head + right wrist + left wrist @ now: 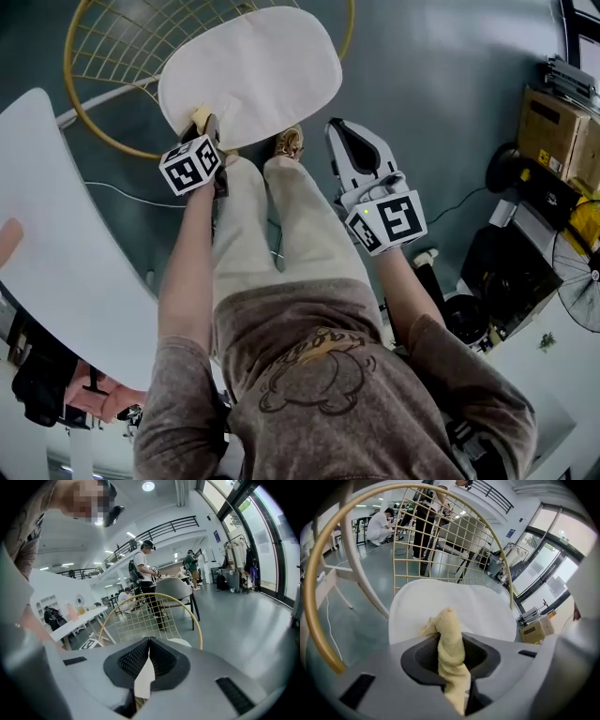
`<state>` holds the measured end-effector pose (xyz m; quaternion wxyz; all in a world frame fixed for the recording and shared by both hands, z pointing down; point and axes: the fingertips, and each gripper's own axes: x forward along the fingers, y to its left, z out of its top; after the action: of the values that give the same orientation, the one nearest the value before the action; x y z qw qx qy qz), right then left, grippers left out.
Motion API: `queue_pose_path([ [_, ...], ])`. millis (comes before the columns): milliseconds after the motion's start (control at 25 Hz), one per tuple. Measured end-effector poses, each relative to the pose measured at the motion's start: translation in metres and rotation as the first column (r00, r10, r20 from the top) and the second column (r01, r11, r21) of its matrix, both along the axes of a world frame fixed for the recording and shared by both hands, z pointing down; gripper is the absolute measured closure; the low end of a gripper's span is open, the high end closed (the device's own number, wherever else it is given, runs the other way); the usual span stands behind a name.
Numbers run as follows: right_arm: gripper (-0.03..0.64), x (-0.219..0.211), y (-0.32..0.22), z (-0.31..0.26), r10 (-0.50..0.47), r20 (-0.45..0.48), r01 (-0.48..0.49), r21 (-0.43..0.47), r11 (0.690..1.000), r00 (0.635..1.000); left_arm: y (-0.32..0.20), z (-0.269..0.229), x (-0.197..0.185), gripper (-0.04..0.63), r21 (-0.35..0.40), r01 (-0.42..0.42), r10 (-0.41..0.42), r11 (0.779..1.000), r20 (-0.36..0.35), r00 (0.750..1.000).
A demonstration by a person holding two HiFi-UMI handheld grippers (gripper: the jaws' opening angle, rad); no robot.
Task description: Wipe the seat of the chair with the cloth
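Note:
The chair has a white oval seat (253,66) and a gold wire back (103,47). It stands on the floor just in front of my knees. My left gripper (208,122) hangs over the seat's near edge, shut on a pale yellow cloth (199,116). In the left gripper view the cloth (450,644) bunches up between the jaws of the left gripper (451,639), with the seat (478,606) right behind it. My right gripper (337,127) is held off the seat's right side above the floor, shut and holding nothing. The right gripper (149,641) looks at the chair back (150,616).
A white table (47,216) curves along my left. Cardboard boxes (553,122), dark equipment and a fan (577,281) crowd the right side. A cable (122,192) runs over the grey floor. People (379,524) work at desks beyond the chair.

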<state>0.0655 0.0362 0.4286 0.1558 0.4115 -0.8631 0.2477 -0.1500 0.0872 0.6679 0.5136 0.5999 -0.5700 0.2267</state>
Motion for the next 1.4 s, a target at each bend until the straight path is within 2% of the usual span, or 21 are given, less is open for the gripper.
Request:
queue_pose_path([
  [200, 0.591, 0.007, 0.005, 0.013, 0.014, -0.010, -0.014, -0.015, 1.000, 1.000, -0.009, -0.001, 0.018, 0.488, 0.017, -0.014, 0.015, 1.000, -0.045, 0.999],
  [360, 0.591, 0.014, 0.009, 0.019, 0.030, -0.020, -0.030, -0.025, 0.999, 0.999, -0.009, 0.007, 0.037, 0.488, 0.008, -0.043, 0.043, 0.999, -0.050, 0.998],
  [640, 0.591, 0.033, 0.011, 0.021, 0.066, -0.028, -0.066, -0.019, 0.998, 0.997, -0.021, 0.015, 0.093, 0.488, 0.011, -0.087, 0.088, 0.996, -0.115, 0.989],
  [960, 0.591, 0.056, 0.008, 0.016, 0.110, -0.038, -0.111, -0.014, 0.994, 0.993, -0.046, 0.016, 0.140, 0.488, 0.030, -0.117, 0.120, 0.993, -0.164, 0.979],
  [1160, 0.591, 0.072, 0.011, 0.014, 0.131, -0.045, -0.132, -0.010, 0.991, 0.990, -0.063, 0.012, 0.184, 0.488, 0.059, -0.136, 0.146, 0.989, -0.217, 0.965],
  [1400, 0.591, 0.092, 0.013, 0.016, 0.163, -0.058, -0.164, -0.008, 0.986, 0.985, -0.072, 0.002, 0.230, 0.488, 0.101, -0.222, 0.241, 0.970, -0.259, 0.935],
])
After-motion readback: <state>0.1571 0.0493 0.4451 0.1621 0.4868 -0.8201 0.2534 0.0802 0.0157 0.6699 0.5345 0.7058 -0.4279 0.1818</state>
